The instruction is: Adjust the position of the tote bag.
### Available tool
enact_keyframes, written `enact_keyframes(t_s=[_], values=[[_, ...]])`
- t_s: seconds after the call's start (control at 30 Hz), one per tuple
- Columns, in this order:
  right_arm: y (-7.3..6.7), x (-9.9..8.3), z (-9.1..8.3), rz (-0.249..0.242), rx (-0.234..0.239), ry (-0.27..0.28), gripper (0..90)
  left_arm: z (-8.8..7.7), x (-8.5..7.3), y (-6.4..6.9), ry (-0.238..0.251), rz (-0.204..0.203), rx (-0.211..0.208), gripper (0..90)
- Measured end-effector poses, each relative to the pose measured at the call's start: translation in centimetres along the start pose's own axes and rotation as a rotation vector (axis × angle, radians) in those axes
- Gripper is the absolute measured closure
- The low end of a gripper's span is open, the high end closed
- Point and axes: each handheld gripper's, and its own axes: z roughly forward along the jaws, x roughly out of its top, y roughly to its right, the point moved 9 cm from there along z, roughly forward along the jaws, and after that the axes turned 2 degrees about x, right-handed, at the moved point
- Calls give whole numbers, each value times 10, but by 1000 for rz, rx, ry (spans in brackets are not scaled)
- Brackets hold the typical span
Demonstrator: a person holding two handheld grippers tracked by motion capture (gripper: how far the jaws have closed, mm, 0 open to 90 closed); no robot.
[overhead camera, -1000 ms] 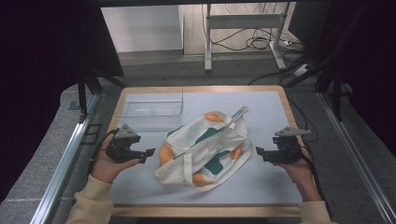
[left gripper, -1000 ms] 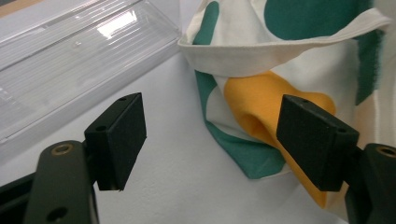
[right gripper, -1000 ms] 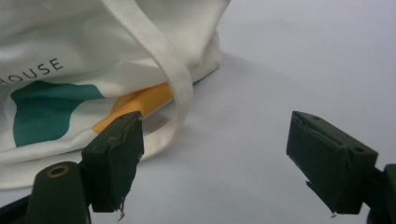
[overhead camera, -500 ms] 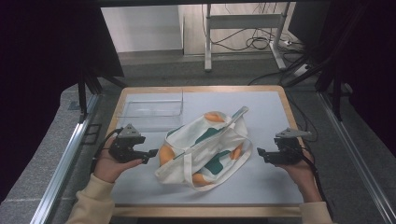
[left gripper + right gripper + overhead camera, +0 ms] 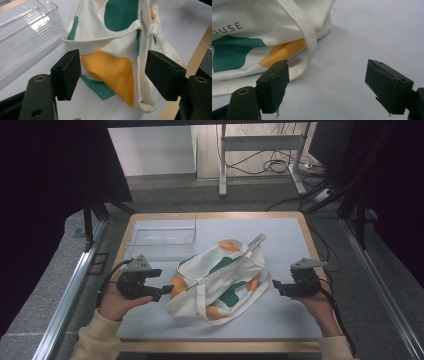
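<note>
The left gripper (image 5: 113, 72) has its jaws spread wide, and in the left gripper view an orange patch at the near end of the tote bag (image 5: 117, 50) sits in the gap between them, with no pad seen pressing the cloth. The right gripper (image 5: 327, 85) also has its jaws spread wide, with bare mat between them; the bag's white strap (image 5: 304, 32) and lower edge lie just beside its left-hand jaw in that view. From above, the left gripper (image 5: 161, 291) points across at the bag's left end, held low in the left hand (image 5: 116, 301) with a cream sleeve (image 5: 97, 340) behind it, and the right gripper (image 5: 276, 286) points at the bag's right end, near it but apart, in the right hand (image 5: 316, 304). The bag (image 5: 220, 277) lies crumpled in the middle of the worktop (image 5: 280, 232), white with green and orange patches. A clear plastic tray (image 5: 162, 237) stands behind it at the far left. Lettering on the bag is cut off in the right gripper view, and the bag's mouth cannot be made out.
</note>
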Motion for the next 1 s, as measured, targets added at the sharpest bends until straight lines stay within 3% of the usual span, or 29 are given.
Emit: enact_keyframes(t_s=[0.13, 0.47, 0.7, 1.0], values=[[-1, -2, 2, -3, -8, -11, 193, 4, 0, 8, -11, 15, -13, 301], [-2, -5, 4, -9, -17, -25, 193, 30, -12, 33, -104, 66, -81, 374], [-1, -7, 5, -10, -21, -36, 193, 43, -17, 41, -137, 67, -115, 545], [0, -7, 5, -8, -30, -33, 194, 49, -19, 43, -131, 77, -125, 794]])
